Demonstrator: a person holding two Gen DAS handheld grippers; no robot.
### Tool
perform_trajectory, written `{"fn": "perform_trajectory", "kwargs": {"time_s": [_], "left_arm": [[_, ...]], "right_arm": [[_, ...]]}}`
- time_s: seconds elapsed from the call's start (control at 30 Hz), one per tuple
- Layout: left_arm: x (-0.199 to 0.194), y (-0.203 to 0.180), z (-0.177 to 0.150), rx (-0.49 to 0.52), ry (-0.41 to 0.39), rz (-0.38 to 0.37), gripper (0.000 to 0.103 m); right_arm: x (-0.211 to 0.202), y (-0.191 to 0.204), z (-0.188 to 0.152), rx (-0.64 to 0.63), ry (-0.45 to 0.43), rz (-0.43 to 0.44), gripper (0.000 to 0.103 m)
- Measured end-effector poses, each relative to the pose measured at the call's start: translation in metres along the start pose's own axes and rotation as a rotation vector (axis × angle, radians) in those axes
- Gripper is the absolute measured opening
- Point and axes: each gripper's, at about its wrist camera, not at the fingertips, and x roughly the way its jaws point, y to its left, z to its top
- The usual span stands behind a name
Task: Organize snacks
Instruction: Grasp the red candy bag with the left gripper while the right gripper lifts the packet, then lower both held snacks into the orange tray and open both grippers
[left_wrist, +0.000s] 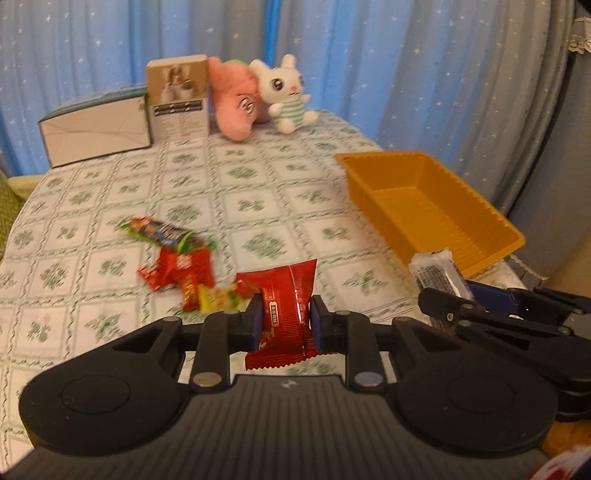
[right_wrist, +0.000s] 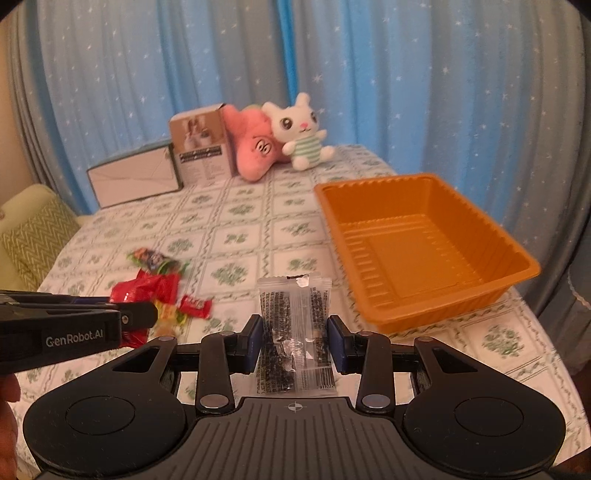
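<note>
carry step: left gripper (left_wrist: 286, 317) pinches a red foil snack packet (left_wrist: 286, 306); right gripper (right_wrist: 295, 338) pinches a clear packet of dark snack (right_wrist: 293, 332); both held above the table, short of the empty orange plastic tray (right_wrist: 424, 251); next, move over it and release.

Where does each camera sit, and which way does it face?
Left wrist: on the left hand-held gripper, facing across the table toward the curtain; it grips a red packet.
Right wrist: on the right hand-held gripper, facing the same way; it grips a clear packet.
Both show the orange tray, the loose snacks and the other gripper.
</note>
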Motion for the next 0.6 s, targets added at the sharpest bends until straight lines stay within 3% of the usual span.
{"fn": "perform_trajectory", "kwargs": {"time_s": [0.3,0.6], "left_arm": [[0.013,-0.059,0.035,0.048,-0.037,-0.093,0.023],[0.051,-0.100,0.063,0.037,-0.032,-0.173,0.023]], "right_arm": [[-0.013,-0.060,0.043,0.045,-0.053,-0.051,0.038],[0.007,-0.129,0.073,0.085,-0.028,-0.092,0.038]]}}
